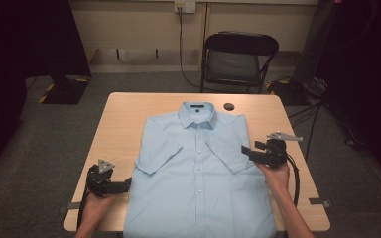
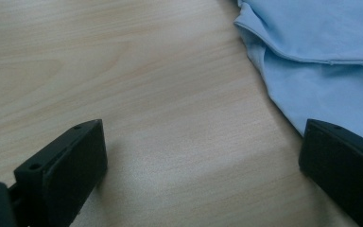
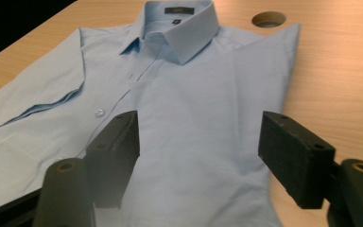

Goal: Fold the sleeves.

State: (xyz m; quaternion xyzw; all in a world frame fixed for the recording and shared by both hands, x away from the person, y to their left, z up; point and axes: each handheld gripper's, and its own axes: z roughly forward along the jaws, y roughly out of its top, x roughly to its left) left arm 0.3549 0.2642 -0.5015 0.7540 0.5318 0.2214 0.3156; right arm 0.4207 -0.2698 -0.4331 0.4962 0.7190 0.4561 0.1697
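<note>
A light blue short-sleeved shirt lies buttoned and face up on the wooden table, collar at the far side. Its right sleeve is folded inward over the chest; the left sleeve lies out flat. My left gripper rests low at the shirt's near left edge, open, with bare wood and the shirt hem between its jaws. Over the folded right sleeve hovers my right gripper, also open, holding nothing.
A round cable hole sits in the table near the collar's right side. A black folding chair stands behind the table. Cables and dark stands lie on the floor at the right. Bare wood runs along both sides of the shirt.
</note>
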